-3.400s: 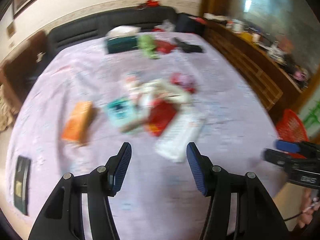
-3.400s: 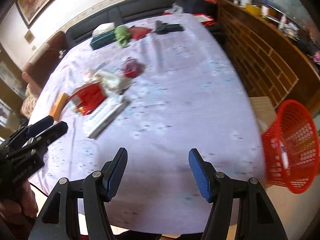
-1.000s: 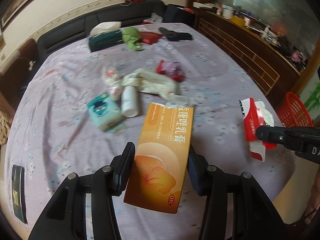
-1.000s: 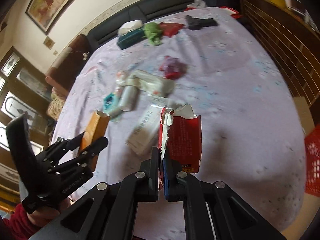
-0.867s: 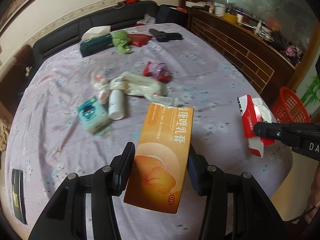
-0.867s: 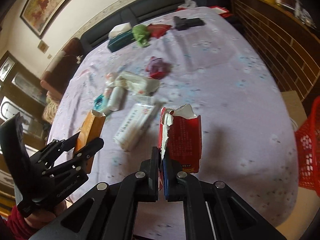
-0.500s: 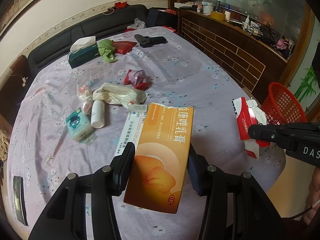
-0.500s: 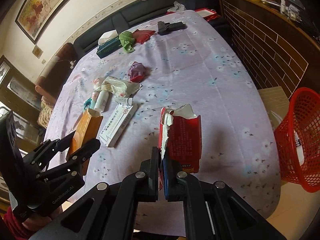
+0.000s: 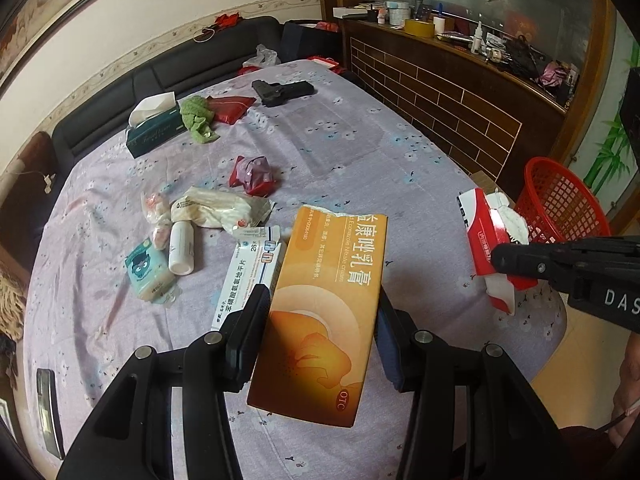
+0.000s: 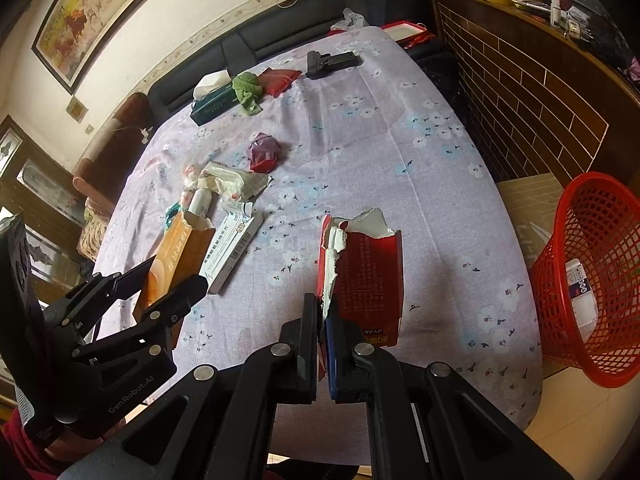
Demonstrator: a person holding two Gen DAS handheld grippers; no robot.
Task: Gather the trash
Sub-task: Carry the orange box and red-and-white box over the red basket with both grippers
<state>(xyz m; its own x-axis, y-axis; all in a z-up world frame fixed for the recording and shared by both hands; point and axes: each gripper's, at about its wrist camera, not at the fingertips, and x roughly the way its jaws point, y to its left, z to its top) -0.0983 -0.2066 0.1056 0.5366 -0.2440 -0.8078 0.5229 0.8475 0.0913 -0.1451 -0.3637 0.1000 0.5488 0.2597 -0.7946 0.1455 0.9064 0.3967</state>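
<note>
The left gripper clamps an orange box between its pads, holding it above the near edge of the tabletop. The right gripper, jaws pressed nearly together, pinches a torn red carton by its left edge, near the tabletop's right edge. A red basket stands on the floor beyond that edge. More litter, including a white box and a small bottle, lies toward the tabletop's left side.
</note>
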